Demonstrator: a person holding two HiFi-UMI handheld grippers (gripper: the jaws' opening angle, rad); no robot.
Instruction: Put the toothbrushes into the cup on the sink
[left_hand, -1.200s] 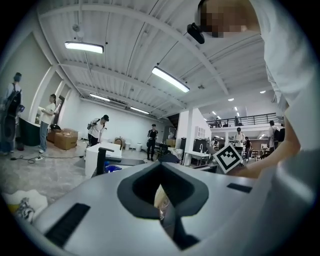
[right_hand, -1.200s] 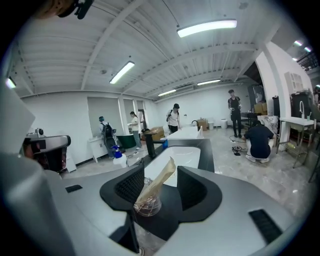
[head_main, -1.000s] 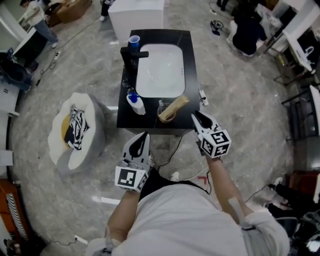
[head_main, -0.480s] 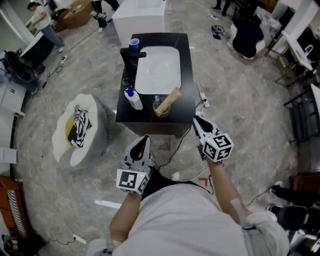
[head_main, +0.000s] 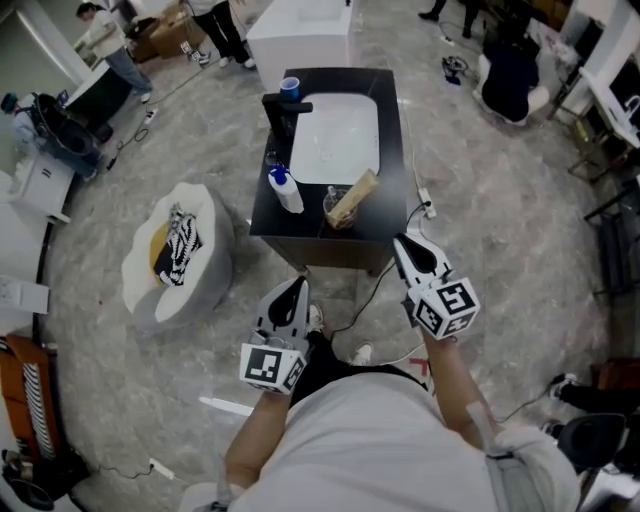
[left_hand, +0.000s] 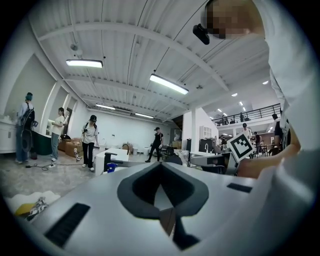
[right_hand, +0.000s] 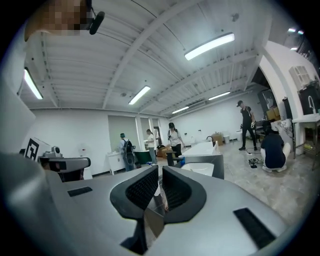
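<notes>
1. Apparently the toothbrushes (head_main: 358, 194) are already in place. A tan, stick-like bundle leans out of the clear cup (head_main: 333, 206) at the near edge of the white basin (head_main: 335, 140). It is too small to count brushes or confirm what it is.
2. That cup stands on the black sink counter (head_main: 392, 110), just on the near side of the basin and toward its right half.
3. A white soap bottle (head_main: 287, 192) with a blue top stands at the basin's near left corner. A black faucet (head_main: 283, 108) rises on the basin's left side, and a blue cup (head_main: 290, 87) sits at its far left corner.
4. A small white thing (head_main: 419, 195) lies off the basin's near right corner, at the counter's edge. I cannot tell whether it is a leftover brush or something else.
5. Nearer than the basin and off the counter, the right gripper (head_main: 402, 243) has its jaws pressed together with nothing gripped.
6. Further from the basin, the left gripper (head_main: 295, 284) is likewise closed tip to tip and empty.
7. My judgement: the placing looks finished or nearly so. All that remains is to check that no brush is left outside the cup.
8. Well left of the basin, a cream pouf (head_main: 175, 285) on the floor holds a striped cloth (head_main: 180, 235).
</notes>
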